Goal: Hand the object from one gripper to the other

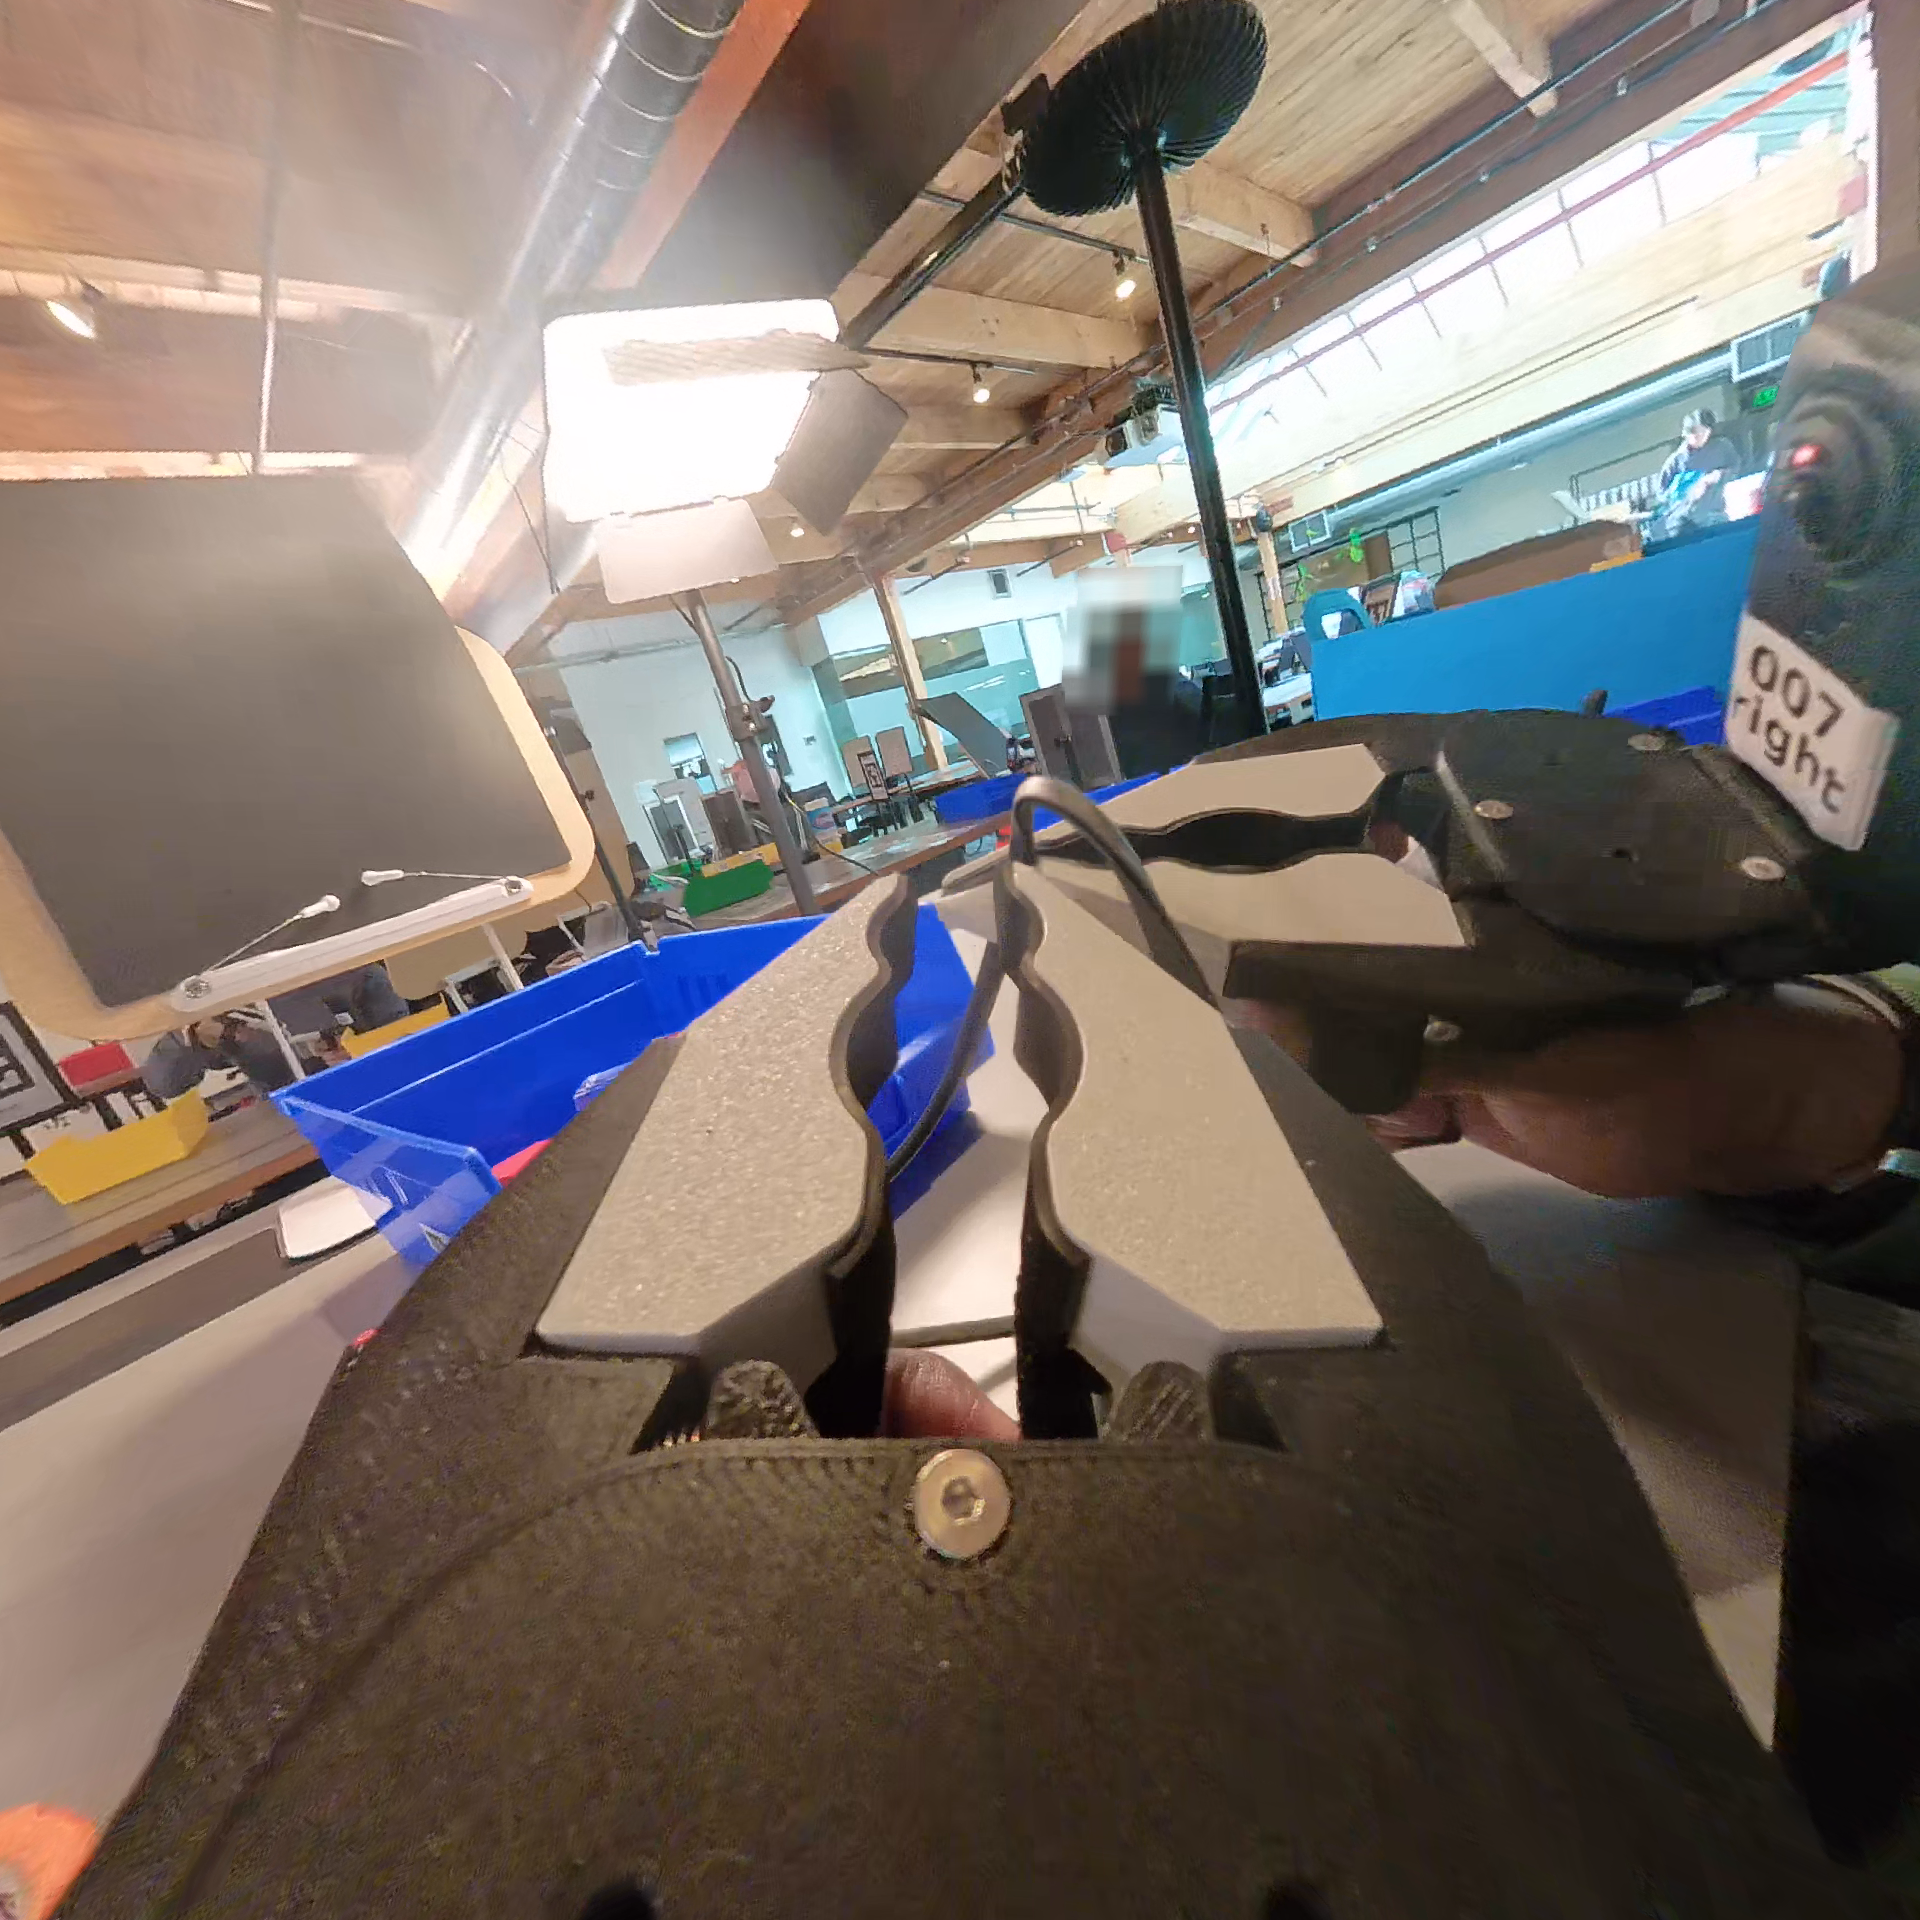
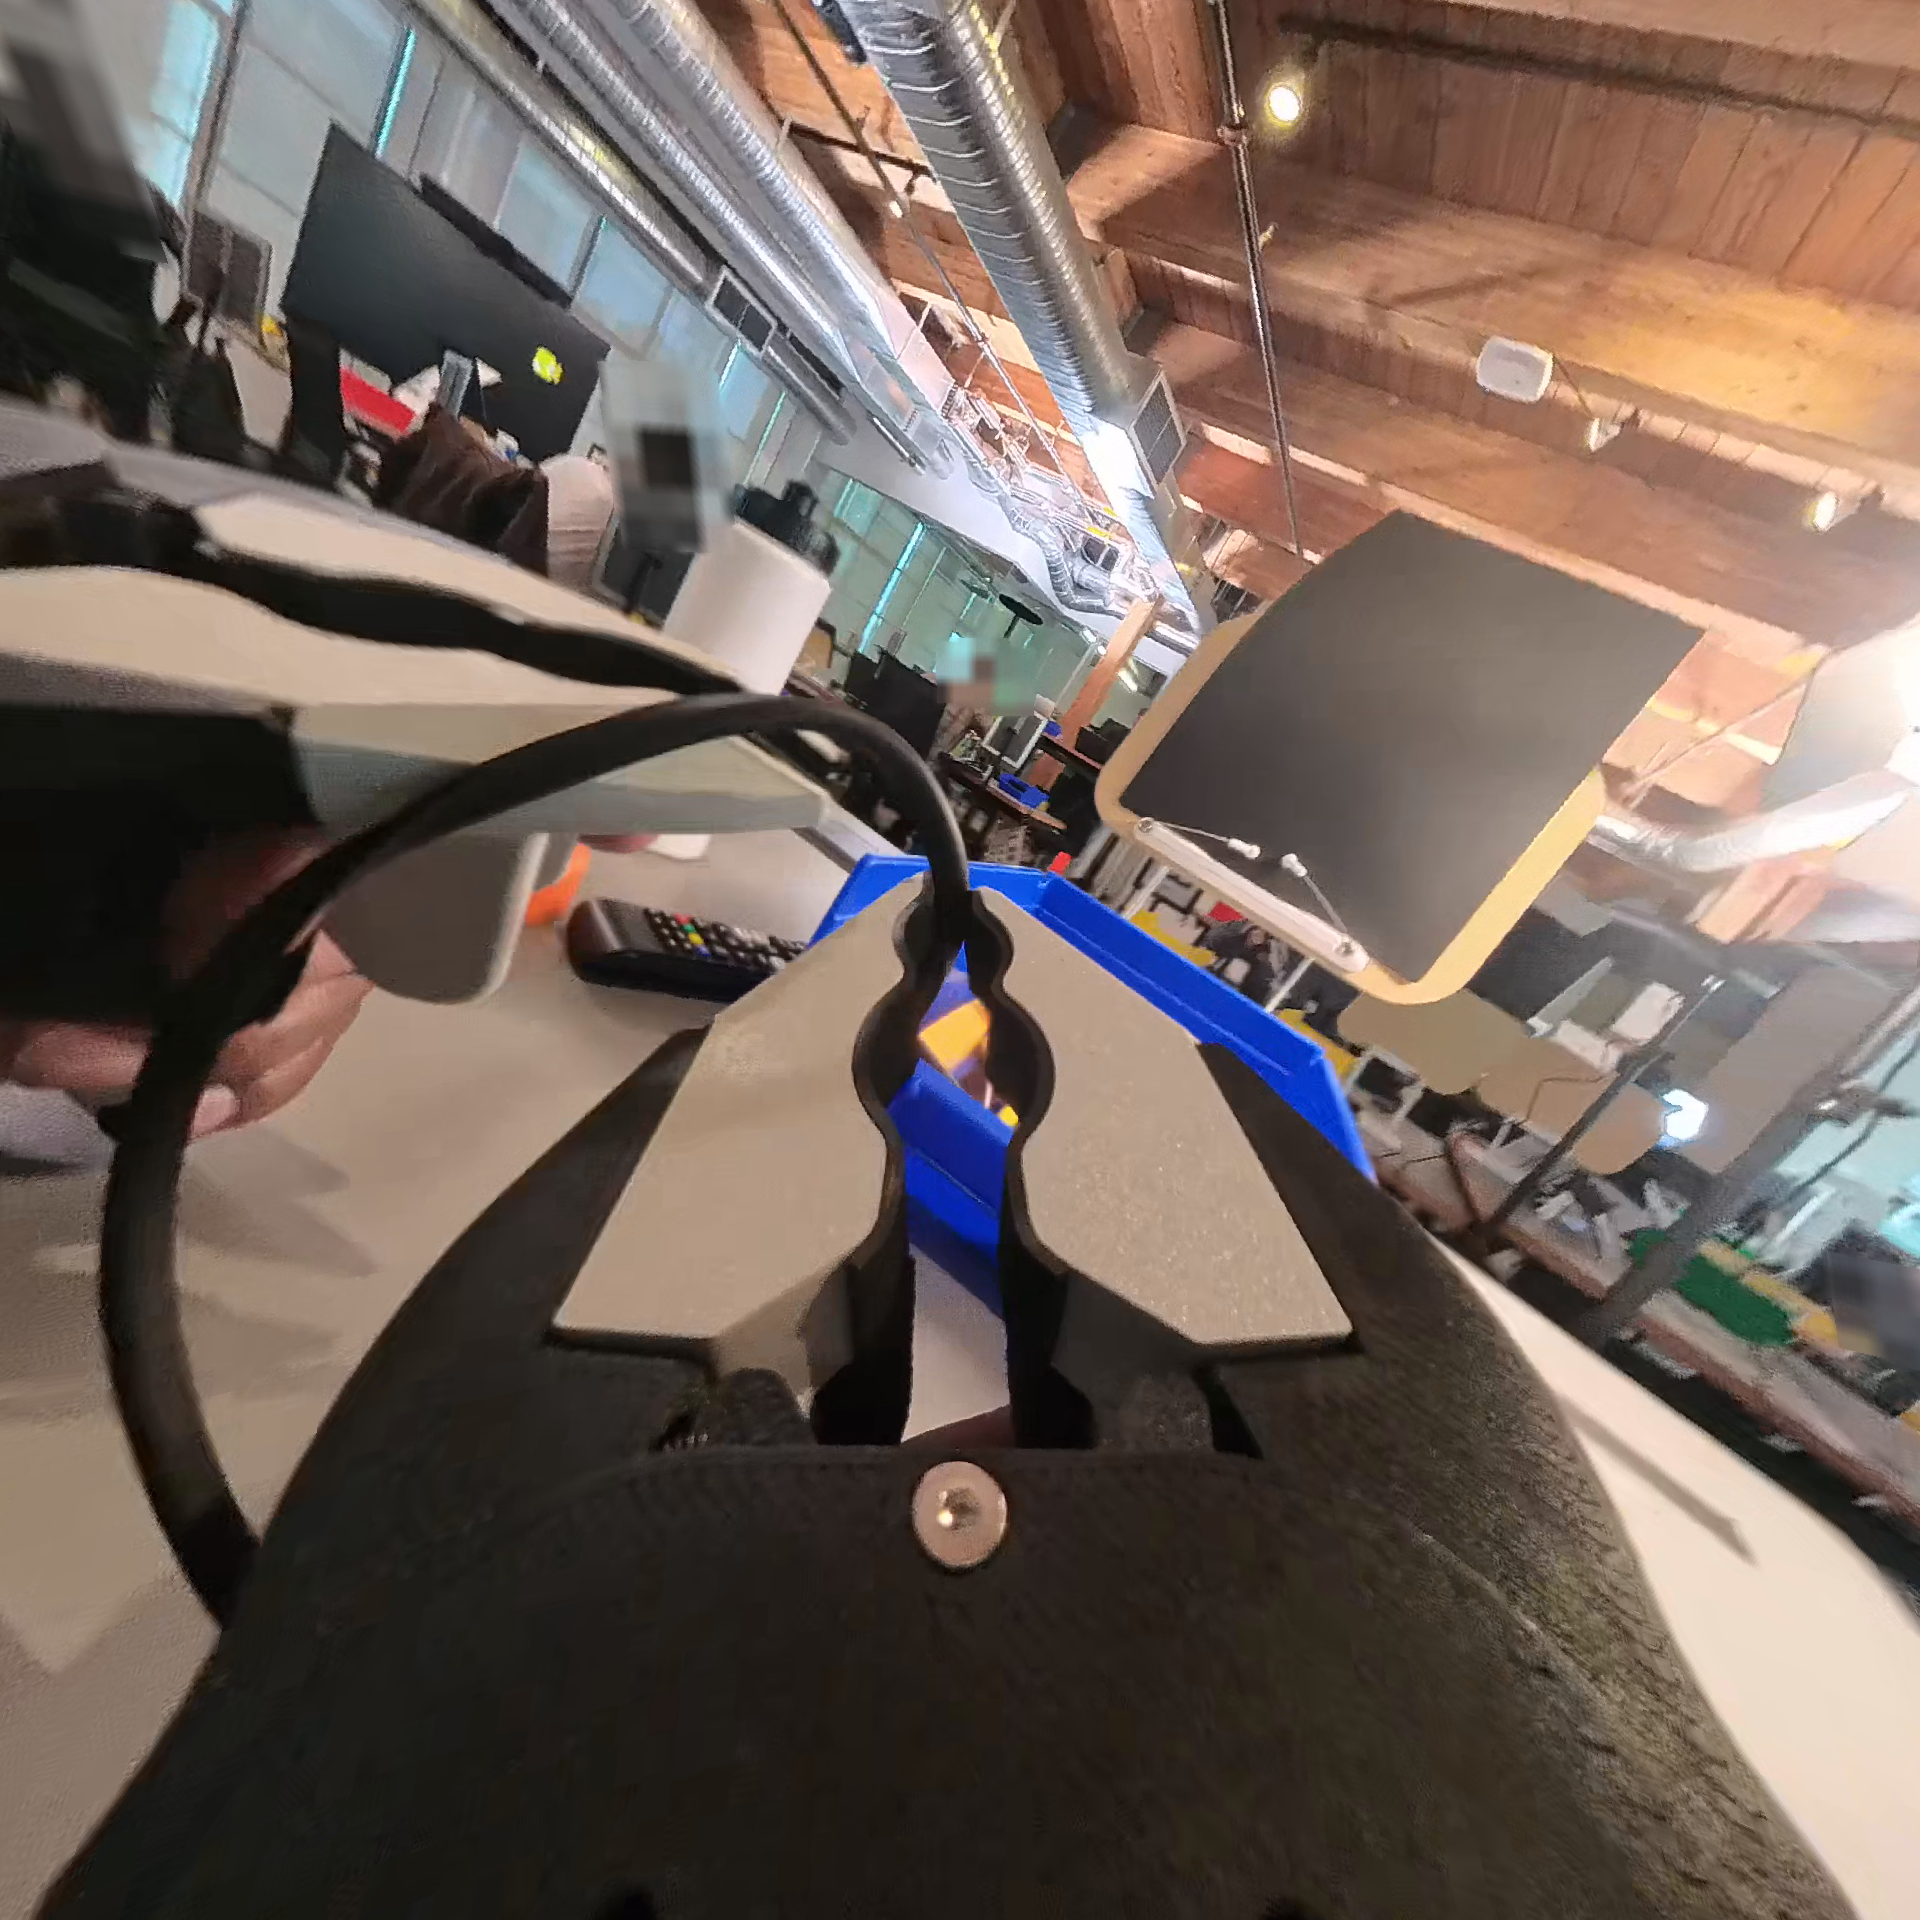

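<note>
Nearest the right wrist camera, the right claw [image 2: 945, 920] is pinched shut at its very tips on a thin black cable [image 2: 582, 748], in front of the blue bin [image 2: 1195, 997] and above its near wall. Only the scalloped hollows behind the tips show daylight. From that pinch the cable arches up and to the left of the bin, crosses the left claw's tips and drops in a wide slack loop toward the table [image 2: 416, 1143]. Its free length therefore lies on the left claw's side, not behind the right one. The left claw [image 1: 951, 894] points toward the bin's near corner with its fingers a narrow gap apart. The cable runs lengthwise down through that gap without, as far as the left wrist view shows, being squeezed, so it looks threaded rather than gripped. The two claws meet almost tip to tip and roughly at right angles just this side of the bin — the handover likely turns on the left claw closing across the strand before the right lets go. Left of the bin, farther back on the table, lies a black remote control [image 2: 675, 945].
</note>
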Demonstrator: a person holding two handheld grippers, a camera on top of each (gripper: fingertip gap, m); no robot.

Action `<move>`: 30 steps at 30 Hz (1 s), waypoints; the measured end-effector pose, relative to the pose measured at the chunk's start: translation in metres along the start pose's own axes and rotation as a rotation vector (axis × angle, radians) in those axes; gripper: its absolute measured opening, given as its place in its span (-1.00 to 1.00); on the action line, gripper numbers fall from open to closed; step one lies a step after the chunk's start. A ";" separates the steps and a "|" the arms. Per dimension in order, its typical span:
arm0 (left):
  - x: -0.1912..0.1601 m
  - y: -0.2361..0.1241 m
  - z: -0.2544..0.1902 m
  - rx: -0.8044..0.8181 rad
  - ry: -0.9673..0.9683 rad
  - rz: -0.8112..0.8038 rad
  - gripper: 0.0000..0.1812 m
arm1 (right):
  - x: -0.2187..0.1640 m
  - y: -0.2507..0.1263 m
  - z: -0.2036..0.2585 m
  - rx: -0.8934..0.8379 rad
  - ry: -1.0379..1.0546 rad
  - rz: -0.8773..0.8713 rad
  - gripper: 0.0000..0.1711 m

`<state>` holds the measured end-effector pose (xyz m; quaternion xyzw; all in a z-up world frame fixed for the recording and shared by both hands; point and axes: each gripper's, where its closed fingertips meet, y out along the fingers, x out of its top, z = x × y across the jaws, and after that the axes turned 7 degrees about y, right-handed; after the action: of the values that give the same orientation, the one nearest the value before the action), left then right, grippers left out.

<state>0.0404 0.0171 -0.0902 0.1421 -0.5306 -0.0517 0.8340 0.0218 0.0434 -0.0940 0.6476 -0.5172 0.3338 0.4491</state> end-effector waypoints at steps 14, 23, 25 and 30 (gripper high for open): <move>-0.021 0.005 -0.012 -0.028 0.106 0.115 -0.83 | 0.016 -0.007 0.019 0.195 0.211 -0.092 -0.95; -0.016 0.005 -0.024 -0.075 0.137 0.092 -0.82 | 0.018 -0.009 0.020 0.203 0.214 -0.106 -0.96; -0.016 0.005 -0.024 -0.073 0.137 0.091 -0.83 | 0.018 -0.009 0.019 0.202 0.213 -0.105 -0.96; -0.018 0.005 -0.024 -0.076 0.138 0.101 -0.83 | 0.019 -0.010 0.023 0.217 0.209 -0.113 -0.96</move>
<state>0.0541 0.0308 -0.1134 0.0868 -0.4762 -0.0196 0.8748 0.0352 0.0160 -0.0876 0.6822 -0.3912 0.4277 0.4458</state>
